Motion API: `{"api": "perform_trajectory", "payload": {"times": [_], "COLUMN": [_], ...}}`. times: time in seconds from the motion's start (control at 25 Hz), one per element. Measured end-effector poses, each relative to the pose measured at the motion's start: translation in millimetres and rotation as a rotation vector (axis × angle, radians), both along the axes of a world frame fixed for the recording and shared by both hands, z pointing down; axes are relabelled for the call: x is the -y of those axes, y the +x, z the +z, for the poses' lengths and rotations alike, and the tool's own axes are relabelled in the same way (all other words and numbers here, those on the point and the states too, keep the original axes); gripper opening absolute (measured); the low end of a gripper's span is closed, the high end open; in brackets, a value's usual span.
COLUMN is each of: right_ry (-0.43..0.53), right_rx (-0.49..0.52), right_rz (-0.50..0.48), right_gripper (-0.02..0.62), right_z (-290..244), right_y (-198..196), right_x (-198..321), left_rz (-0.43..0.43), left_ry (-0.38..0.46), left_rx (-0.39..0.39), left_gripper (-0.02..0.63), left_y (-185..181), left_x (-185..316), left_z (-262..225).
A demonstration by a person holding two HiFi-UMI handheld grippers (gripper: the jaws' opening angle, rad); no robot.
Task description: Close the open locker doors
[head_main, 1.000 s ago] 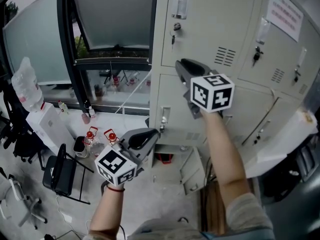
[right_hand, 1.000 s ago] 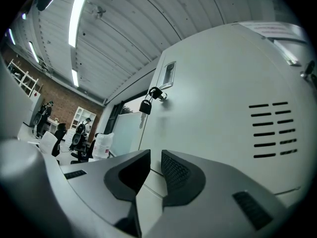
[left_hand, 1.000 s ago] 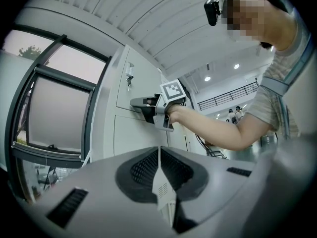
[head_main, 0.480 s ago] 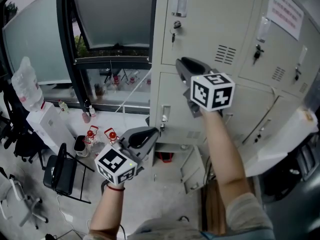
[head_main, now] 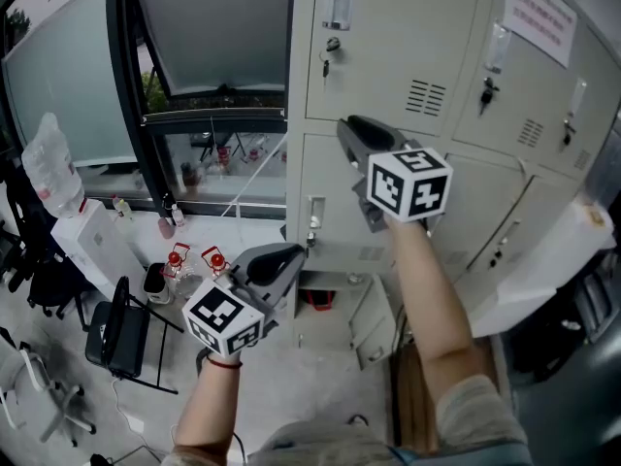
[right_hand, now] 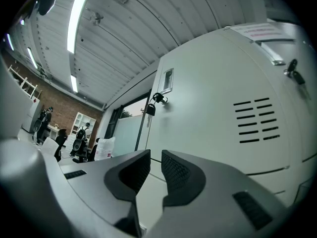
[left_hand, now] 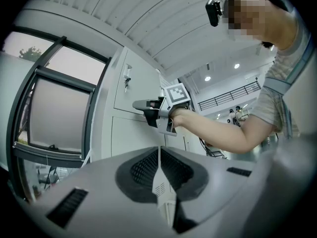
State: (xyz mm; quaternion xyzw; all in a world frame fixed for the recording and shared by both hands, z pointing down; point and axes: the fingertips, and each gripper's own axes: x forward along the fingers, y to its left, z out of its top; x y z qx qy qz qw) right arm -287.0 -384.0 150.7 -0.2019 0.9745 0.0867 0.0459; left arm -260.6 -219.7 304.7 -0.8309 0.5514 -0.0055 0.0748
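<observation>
Head view: the grey lockers (head_main: 388,27) fill the far right, with a window (head_main: 218,27) to their left. The right gripper (head_main: 347,128) is raised on an outstretched arm, its jaws pointing at the seam between the upper door (head_main: 398,56) and the door below it. They are near the metal, but whether they touch it cannot be told. The left gripper (head_main: 295,253) is held lower and nearer, just beside the latch (head_main: 312,223) on the middle door's left edge.

Down by the floor (head_main: 320,396) one low door (head_main: 374,330) stands ajar, swung out toward the person, and something red (head_main: 316,302) shows in the compartment behind it. The upper doors lie flush, and a key (head_main: 330,47) hangs in the lock of the left one.

Left gripper view: the jaws (left_hand: 159,151) are pressed together with nothing between them. Beyond them the right gripper (left_hand: 138,104) hangs in front of the lockers (left_hand: 136,83).

Right gripper view: the jaws (right_hand: 155,163) stand a narrow gap apart and empty, with the upper door (right_hand: 208,103) just behind them. Its vent (right_hand: 255,121) lies to the right and its key (right_hand: 157,99) is above the jaws. A notice (right_hand: 257,31) is stuck high on the next door.

At the far left of the head view, two red-capped bottles (head_main: 177,260) and a black chair (head_main: 118,338) stand on the floor under the window.
</observation>
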Motion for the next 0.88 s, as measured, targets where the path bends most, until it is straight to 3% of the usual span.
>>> {"api": "perform_trajectory", "payload": {"times": [0.32, 0.88], "right_ry": [-0.018, -0.099], "right_rx": [0.003, -0.020], "right_rz": [-0.021, -0.074], "right_gripper": [0.069, 0.069], "right_z": [26, 117], "right_y": [37, 101], "right_x": [-33, -101], "left_rz": [0.020, 0.033], "left_ry": [-0.003, -0.001], "left_rx": [0.001, -0.011], "left_gripper": [0.005, 0.005], "left_y": [21, 52], "left_x": [-11, -34], "left_z": [5, 27]}}
